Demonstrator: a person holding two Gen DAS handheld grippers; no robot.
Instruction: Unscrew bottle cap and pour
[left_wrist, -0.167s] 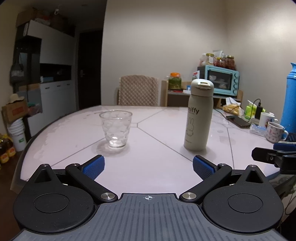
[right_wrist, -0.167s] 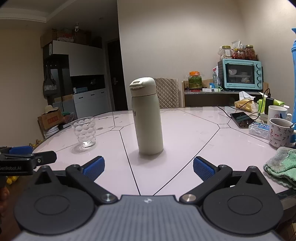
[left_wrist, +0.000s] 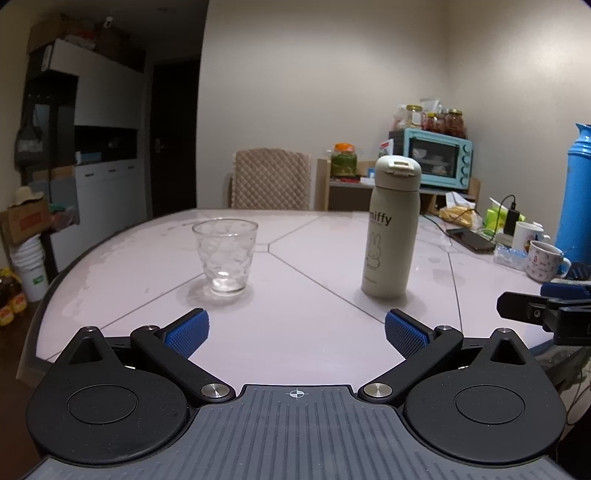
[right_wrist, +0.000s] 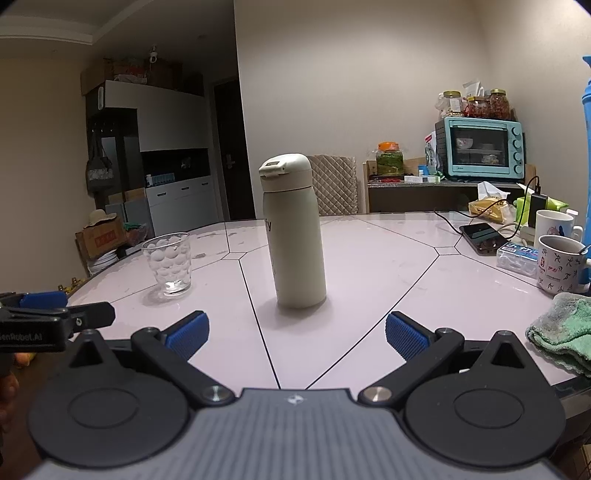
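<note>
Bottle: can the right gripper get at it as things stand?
Probably yes. The right gripper is open, the bottle stands upright straight ahead, and only bare table lies between; the glass sits well left.

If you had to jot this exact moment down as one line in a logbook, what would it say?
stage: approach | left gripper: open, empty | right gripper: open, empty | bottle: upright, cap on | glass: upright, untouched
</note>
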